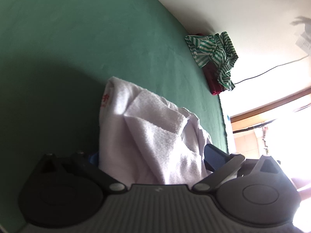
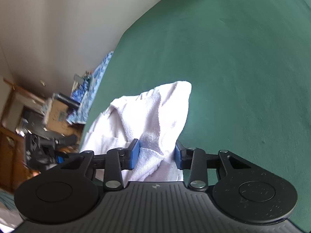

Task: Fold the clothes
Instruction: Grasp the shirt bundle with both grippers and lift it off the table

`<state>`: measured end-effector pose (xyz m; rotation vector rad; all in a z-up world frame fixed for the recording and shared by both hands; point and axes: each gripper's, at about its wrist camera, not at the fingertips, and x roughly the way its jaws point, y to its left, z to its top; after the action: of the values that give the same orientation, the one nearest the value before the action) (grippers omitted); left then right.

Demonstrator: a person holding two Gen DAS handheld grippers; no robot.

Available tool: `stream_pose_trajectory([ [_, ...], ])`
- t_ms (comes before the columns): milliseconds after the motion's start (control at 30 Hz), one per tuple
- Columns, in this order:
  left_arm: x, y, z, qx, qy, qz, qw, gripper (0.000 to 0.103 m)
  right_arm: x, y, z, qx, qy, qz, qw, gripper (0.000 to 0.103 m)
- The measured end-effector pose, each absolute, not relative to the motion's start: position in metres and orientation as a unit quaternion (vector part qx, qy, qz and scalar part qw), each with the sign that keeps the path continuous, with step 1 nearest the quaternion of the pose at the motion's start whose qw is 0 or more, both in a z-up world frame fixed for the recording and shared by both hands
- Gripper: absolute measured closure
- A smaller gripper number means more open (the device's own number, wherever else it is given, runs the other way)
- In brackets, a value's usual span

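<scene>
Both hand-held grippers (image 1: 149, 161) (image 2: 157, 155) pinch white towel (image 1: 147, 136); its red lettering is unreadable.

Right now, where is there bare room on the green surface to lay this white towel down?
Bare green surface runs ahead of the white towel and to its right. Crowded only at the far edge by the wall: the striped green-and-white garment lies on something dark red.
</scene>
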<state>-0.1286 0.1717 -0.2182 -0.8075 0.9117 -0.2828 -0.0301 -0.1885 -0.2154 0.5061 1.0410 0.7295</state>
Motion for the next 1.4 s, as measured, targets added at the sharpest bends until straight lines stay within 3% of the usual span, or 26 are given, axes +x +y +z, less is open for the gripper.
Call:
stream_pose_trajectory([
  [67,-0.129,0.167,-0.215,-0.357,0.429,-0.126,0.82,0.007,-0.032,-0.185,-0.212,0.212,0.474,0.339,0.784,0.068],
  [133,-0.132,0.168,-0.213,-0.341,0.432,-0.113,0.827,0.024,-0.034,-0.183,-0.21,0.195,0.467,0.34,0.793,0.071],
  [200,-0.134,0.173,-0.215,-0.339,0.435,-0.099,0.828,0.049,-0.035,-0.184,-0.212,0.194,0.461,0.34,0.796,0.072],
  [267,-0.135,0.181,-0.221,-0.361,0.433,-0.094,0.821,0.059,-0.036,-0.183,-0.214,0.197,0.459,0.339,0.797,0.073],
  [633,-0.13,0.169,-0.22,-0.355,0.432,-0.059,0.827,0.065,-0.039,-0.182,-0.217,0.194,0.446,0.337,0.806,0.072],
  [800,-0.12,0.165,-0.203,-0.336,0.439,-0.06,0.831,0.074,-0.033,-0.173,-0.208,0.194,0.468,0.326,0.798,0.076],
  [1033,-0.066,0.185,-0.129,-0.287,0.422,-0.083,0.856,0.076,0.003,-0.161,-0.165,0.204,0.454,0.37,0.785,0.079],
  [1400,0.105,0.274,0.004,-0.2,0.355,-0.096,0.908,0.075,0.158,-0.072,-0.047,0.187,0.355,0.382,0.833,0.079],
])
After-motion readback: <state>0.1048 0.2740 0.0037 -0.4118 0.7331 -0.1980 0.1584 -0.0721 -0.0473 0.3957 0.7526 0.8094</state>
